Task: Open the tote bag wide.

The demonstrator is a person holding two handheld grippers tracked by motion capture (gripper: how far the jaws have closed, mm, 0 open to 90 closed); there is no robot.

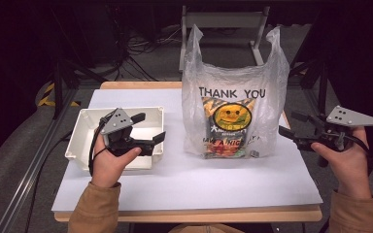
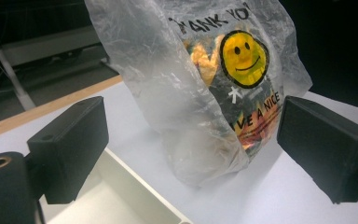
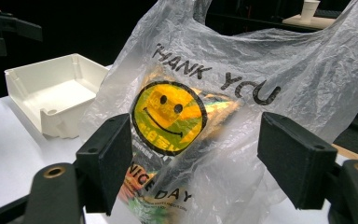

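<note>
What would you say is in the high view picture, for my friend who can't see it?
A see-through plastic bag printed "THANK YOU", with a yellow smiley face, stands upright on a white table with a colourful packet inside. To its left sits a white tray. A person holds an open left hand-held gripper over the tray and an open right hand-held gripper beside the bag.

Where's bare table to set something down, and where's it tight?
Free: the wide front strip of the table before the tray and bag, and the back left corner behind the tray. Tight: the gap between tray and bag, where the open left gripper hangs, and the right edge, where the open right gripper sits beside the bag.
</note>
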